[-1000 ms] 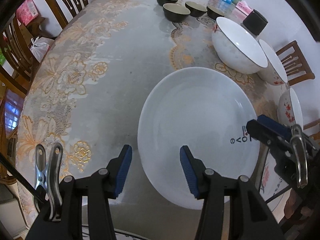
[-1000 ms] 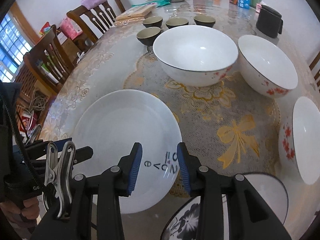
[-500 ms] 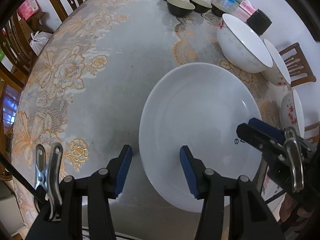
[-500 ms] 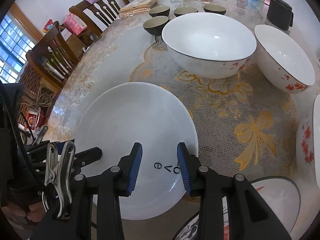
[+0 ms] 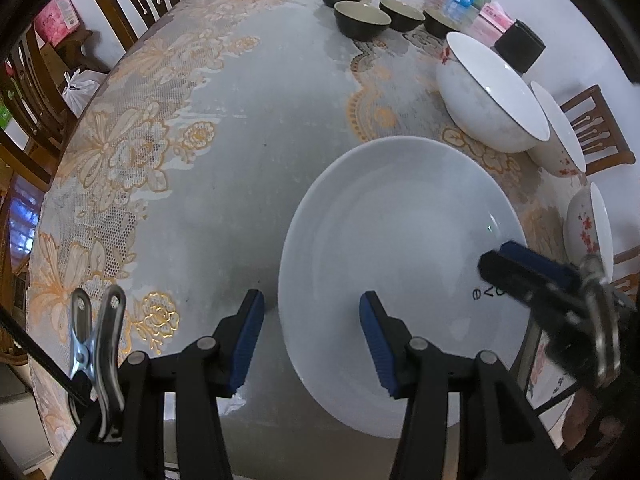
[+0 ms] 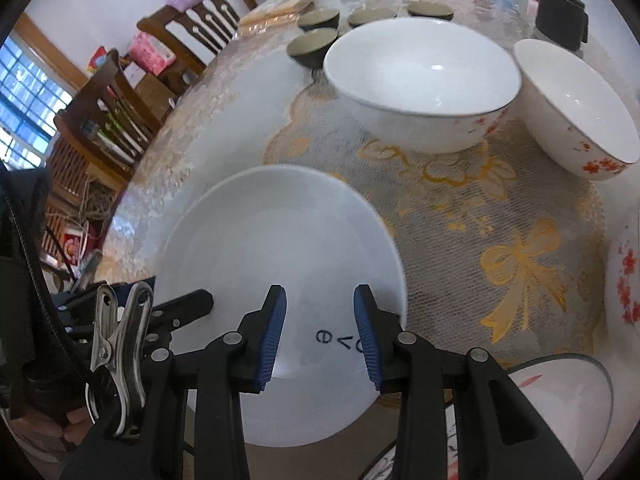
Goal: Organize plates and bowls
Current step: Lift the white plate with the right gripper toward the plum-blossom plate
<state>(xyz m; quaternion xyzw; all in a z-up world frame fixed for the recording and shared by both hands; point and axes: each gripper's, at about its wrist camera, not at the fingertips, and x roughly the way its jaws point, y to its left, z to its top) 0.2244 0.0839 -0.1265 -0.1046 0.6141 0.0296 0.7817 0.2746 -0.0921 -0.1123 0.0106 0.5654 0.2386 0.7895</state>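
A large white plate [image 5: 400, 248] with black lettering lies near the table's front edge; it also shows in the right wrist view [image 6: 276, 280]. My left gripper [image 5: 312, 340] is open, its jaws astride the plate's left rim. My right gripper [image 6: 320, 336] is open over the plate's near right part, above the lettering, and it shows at the right of the left wrist view [image 5: 520, 268]. Two big white bowls [image 6: 420, 84] [image 6: 576, 108] with red flowers stand behind the plate. Several small dark bowls [image 5: 362, 20] stand further back.
A third flowered bowl [image 5: 590, 228] stands at the right edge. A patterned plate [image 6: 560, 408] lies at the front right. A black box [image 6: 562, 14], a carton and jars stand at the far end. Wooden chairs [image 6: 120, 116] line the left side.
Both grippers have moved slightly forward over the plate and the views have shifted a little. The jaws stay open and the plate has not moved.
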